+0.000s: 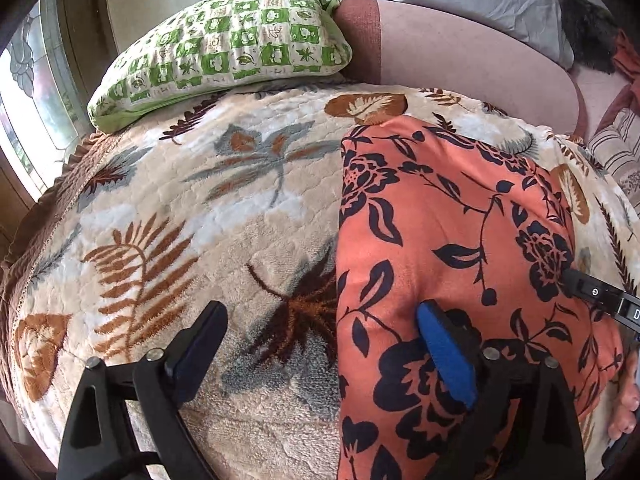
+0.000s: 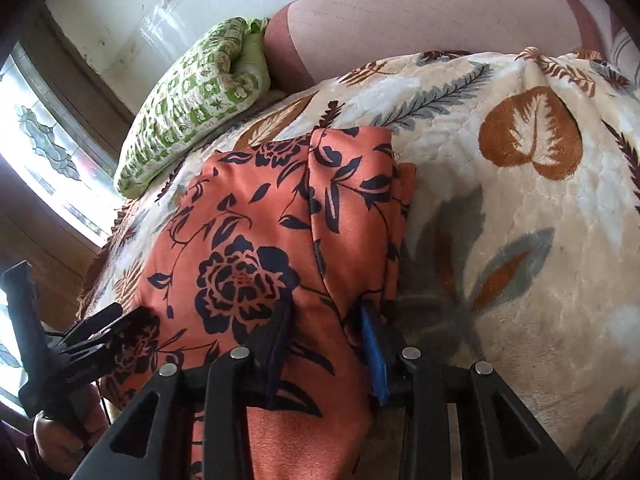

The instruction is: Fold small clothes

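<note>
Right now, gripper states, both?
Left gripper: open, its right finger on the orange floral garment, gripping nothing.
Right gripper: fingers partly closed around a fold of the garment's edge; whether it is clamped cannot be told.

The left gripper has its jaws spread wide, one blue pad pressing down. The right gripper holds its jaws narrowly apart, angled downward.

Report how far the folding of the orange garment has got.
Done: the orange garment lies on the blanket as a narrow strip, one side flap already folded over. In hand: the right gripper straddles the flap's near edge; the left gripper is open, one finger on the cloth. Left: folding it shorter.
</note>
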Motion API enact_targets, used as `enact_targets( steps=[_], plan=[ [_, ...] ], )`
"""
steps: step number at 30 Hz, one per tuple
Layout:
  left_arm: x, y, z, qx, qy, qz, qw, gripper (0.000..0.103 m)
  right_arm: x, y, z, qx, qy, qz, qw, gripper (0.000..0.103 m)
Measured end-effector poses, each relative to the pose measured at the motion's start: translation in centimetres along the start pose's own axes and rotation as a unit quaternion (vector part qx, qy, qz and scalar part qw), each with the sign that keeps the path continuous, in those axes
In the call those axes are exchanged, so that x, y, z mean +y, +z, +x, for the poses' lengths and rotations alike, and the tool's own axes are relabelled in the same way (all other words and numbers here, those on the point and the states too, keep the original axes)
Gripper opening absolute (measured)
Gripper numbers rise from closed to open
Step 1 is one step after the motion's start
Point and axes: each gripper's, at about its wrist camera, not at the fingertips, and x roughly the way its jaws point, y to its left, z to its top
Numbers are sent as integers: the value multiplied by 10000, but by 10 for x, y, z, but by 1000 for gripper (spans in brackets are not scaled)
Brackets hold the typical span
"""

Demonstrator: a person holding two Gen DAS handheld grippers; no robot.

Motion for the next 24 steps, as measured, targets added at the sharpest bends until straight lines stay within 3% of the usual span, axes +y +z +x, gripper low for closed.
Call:
enact_targets(
  steps=[4,7,11,15,24],
  plan=[
    [4,1,-4,16,-93,-310,9995,98,8,1,-4,-124,-225,-167,9995,46],
    [1,1,-19,-132,60,-350,9993,98,17,4,-21,-351,-446,-266,9980,47],
    [-3,2,-59,-674,382,-351,9964,98,45,0,-68,-1190,-827,-617,9875,47],
    [-2,-8,-101,-1112,575,-402,9913,98,67,-16,-110,-1751,-832,-849,9773,52],
    [-2,-16,-180,-1603,493,-506,9845,98,87,-72,-158,-1694,-759,-937,9782,54]
  ],
)
